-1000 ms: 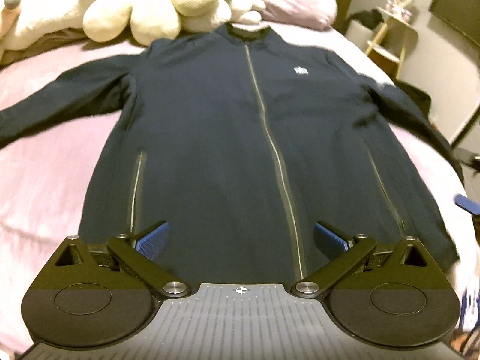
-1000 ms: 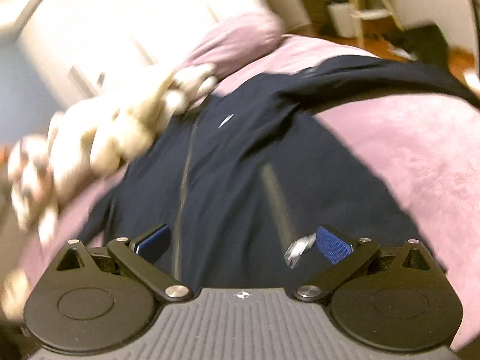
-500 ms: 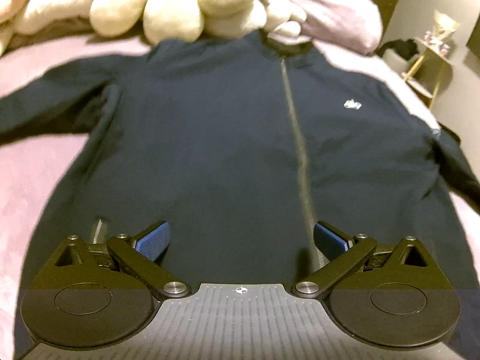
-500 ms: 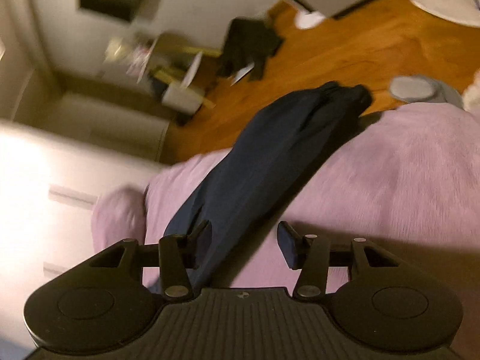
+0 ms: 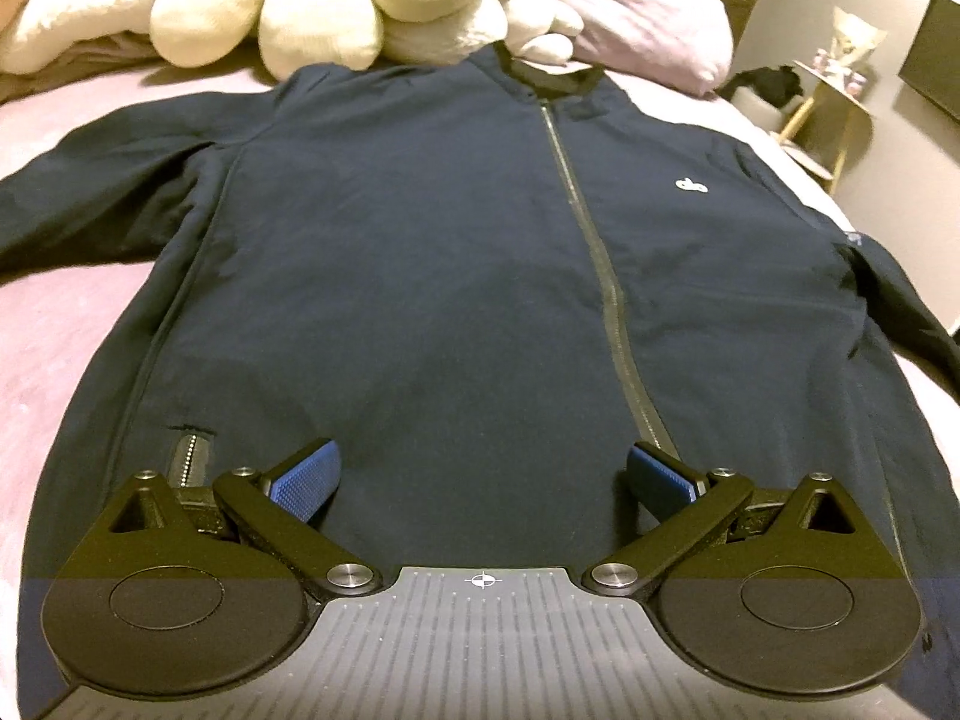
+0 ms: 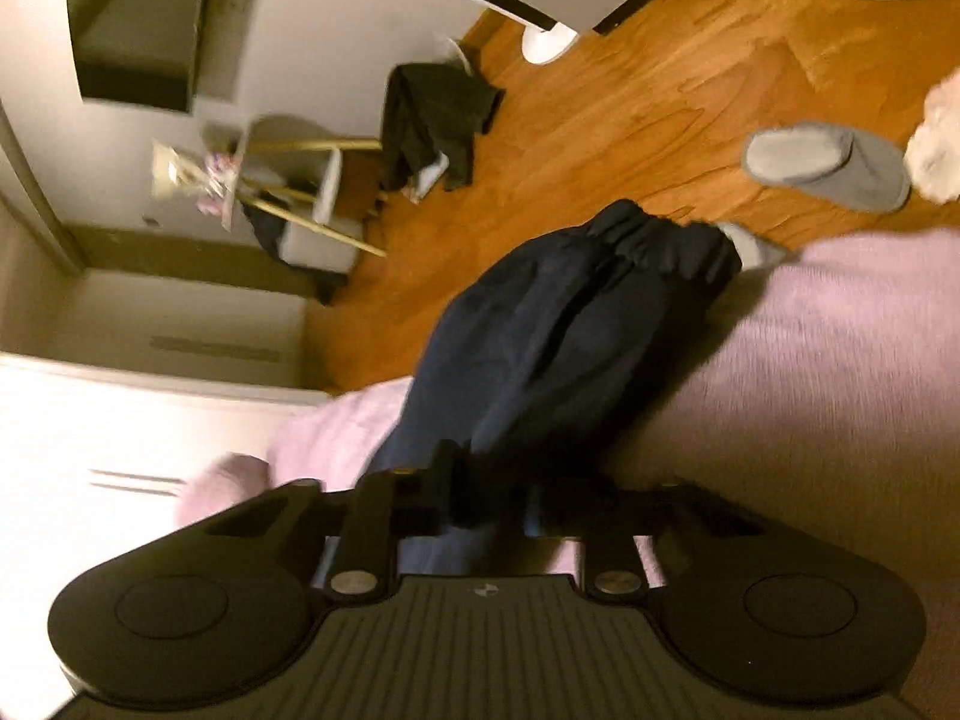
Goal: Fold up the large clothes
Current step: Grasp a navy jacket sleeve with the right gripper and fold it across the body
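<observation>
Now, with my right gripper (image 6: 489, 495) just closed onto the sleeve (image 6: 558, 336) at the frame's centre, I should lift gently and carry it across the jacket (image 5: 420, 276), my left gripper (image 5: 480, 480) spread wide above the hem.

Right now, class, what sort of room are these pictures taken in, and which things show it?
Most likely a bedroom: a navy jacket lies spread on a bed's pink cover, with plush toys and a pillow at its head.

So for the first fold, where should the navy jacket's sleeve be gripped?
Mid-sleeve, pinched across its width from the body side, as the right gripper does now: it lies flat and narrow, its elastic cuff hanging off the bed.
</observation>
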Tool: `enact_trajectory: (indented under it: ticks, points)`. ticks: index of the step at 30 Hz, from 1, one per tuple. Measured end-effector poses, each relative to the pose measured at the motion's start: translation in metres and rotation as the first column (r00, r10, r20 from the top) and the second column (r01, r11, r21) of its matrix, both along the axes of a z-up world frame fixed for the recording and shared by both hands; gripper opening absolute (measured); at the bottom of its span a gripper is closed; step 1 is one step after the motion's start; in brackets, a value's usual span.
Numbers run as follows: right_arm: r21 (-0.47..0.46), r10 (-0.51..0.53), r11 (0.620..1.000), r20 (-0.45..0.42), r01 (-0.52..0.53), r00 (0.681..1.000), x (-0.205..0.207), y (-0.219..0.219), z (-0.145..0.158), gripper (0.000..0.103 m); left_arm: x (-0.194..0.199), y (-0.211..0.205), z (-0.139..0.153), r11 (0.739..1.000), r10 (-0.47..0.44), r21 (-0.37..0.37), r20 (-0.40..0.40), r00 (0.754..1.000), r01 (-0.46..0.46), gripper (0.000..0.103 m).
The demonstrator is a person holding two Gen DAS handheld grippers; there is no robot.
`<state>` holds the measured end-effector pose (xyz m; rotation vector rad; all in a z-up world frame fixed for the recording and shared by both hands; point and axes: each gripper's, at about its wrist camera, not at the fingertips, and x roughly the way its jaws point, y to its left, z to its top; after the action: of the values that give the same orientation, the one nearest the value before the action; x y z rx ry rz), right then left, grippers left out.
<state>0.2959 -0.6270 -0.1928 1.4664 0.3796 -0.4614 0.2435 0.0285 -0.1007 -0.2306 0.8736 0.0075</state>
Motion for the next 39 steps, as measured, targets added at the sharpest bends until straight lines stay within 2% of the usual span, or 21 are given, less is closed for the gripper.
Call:
enact_trajectory:
  ticks: [3,4,5,7,9,11,12,14,17,19,20,21,23,24,26,27,29,31,34,37,39]
  points:
    - [-0.159,0.03,0.986,-0.086,-0.044,0.996,0.009,0.011,0.039,0.012,-0.004,0.007,0.008,1.0,0.019,-0.003,0.019,1.0,-0.019,0.103]
    - [-0.285,0.041,0.956,-0.106,-0.07,0.994,0.015,0.022,0.061,0.012,-0.005,0.009,0.012,1.0,0.021,-0.012,0.034,0.999,-0.021,0.103]
    - [-0.463,0.064,0.878,-0.138,-0.121,0.988,0.021,0.045,0.091,0.012,-0.006,0.013,0.017,0.999,0.023,-0.029,0.054,0.998,-0.021,0.103]
    - [-0.713,0.137,0.666,-0.169,-0.217,0.976,0.033,0.098,0.137,0.012,-0.005,0.018,0.025,0.998,0.03,-0.057,0.081,0.996,-0.025,0.103]
    - [-0.855,0.299,0.418,-0.189,-0.306,0.935,0.041,0.166,0.17,0.012,-0.003,0.024,0.032,0.996,0.044,-0.084,0.105,0.993,-0.035,0.103]
    - [-0.927,0.434,0.143,-0.256,-0.347,0.864,0.044,0.239,0.18,0.015,0.0,0.029,0.037,0.992,0.053,-0.119,0.118,0.992,-0.039,0.103]
    - [-0.938,0.487,-0.021,-0.313,-0.347,0.816,0.043,0.281,0.175,0.016,0.002,0.032,0.038,0.99,0.056,-0.136,0.121,0.991,-0.04,0.103]
    - [-0.903,0.525,-0.254,-0.429,-0.345,0.735,0.041,0.346,0.15,0.018,0.007,0.036,0.04,0.986,0.056,-0.164,0.124,0.991,-0.035,0.103]
    - [-0.773,0.496,-0.535,-0.614,-0.341,0.614,0.037,0.413,0.091,0.019,0.02,0.04,0.04,0.981,0.046,-0.192,0.121,0.992,-0.022,0.103]
    - [-0.651,0.402,-0.65,-0.733,-0.393,0.549,0.043,0.438,0.048,0.02,0.031,0.04,0.039,0.978,0.026,-0.209,0.118,0.993,-0.001,0.103]
    - [-0.632,0.382,-0.674,-0.741,-0.382,0.552,0.042,0.442,0.032,0.021,0.038,0.038,0.039,0.974,0.014,-0.227,0.12,0.993,0.014,0.103]
    - [-0.636,0.377,-0.685,-0.727,-0.355,0.574,0.039,0.443,0.027,0.021,0.045,0.037,0.038,0.97,0.009,-0.24,0.12,0.993,0.02,0.103]
    - [-0.638,0.376,-0.675,-0.729,-0.369,0.573,0.04,0.441,0.035,0.025,0.063,0.032,0.039,0.952,-0.003,-0.303,0.119,0.993,0.039,0.103]
    - [-0.656,0.399,-0.647,-0.726,-0.39,0.56,0.039,0.436,0.043,0.029,0.072,0.029,0.04,0.939,-0.009,-0.34,0.122,0.993,0.051,0.103]
    - [-0.708,0.468,-0.568,-0.698,-0.42,0.542,0.038,0.42,0.061,0.061,0.093,0.019,0.037,0.911,-0.034,-0.406,0.114,0.993,0.078,0.103]
    - [-0.744,0.512,-0.51,-0.665,-0.431,0.544,0.033,0.41,0.072,0.067,0.102,0.014,0.033,0.9,-0.055,-0.425,0.11,0.992,0.096,0.103]
    - [-0.806,0.604,-0.357,-0.585,-0.472,0.541,0.026,0.386,0.097,0.071,0.124,-0.005,0.024,0.882,-0.1,-0.453,0.083,0.991,0.127,0.102]
    - [-0.831,0.696,-0.121,-0.461,-0.543,0.55,0.019,0.354,0.111,0.071,0.143,-0.021,0.013,0.87,-0.141,-0.47,0.055,0.989,0.15,0.092]
    - [-0.762,0.758,0.199,-0.279,-0.617,0.59,0.011,0.312,0.108,0.069,0.168,-0.041,-0.008,0.848,-0.182,-0.509,-0.023,0.983,0.146,0.085]
    - [-0.639,0.765,0.412,-0.145,-0.65,0.627,-0.002,0.282,0.083,0.061,0.183,-0.055,-0.023,0.836,-0.197,-0.533,-0.073,0.978,0.129,0.069]
    - [-0.561,0.758,0.502,-0.082,-0.659,0.647,-0.011,0.265,0.068,0.06,0.194,-0.064,-0.033,0.846,-0.2,-0.522,-0.127,0.972,0.106,0.048]
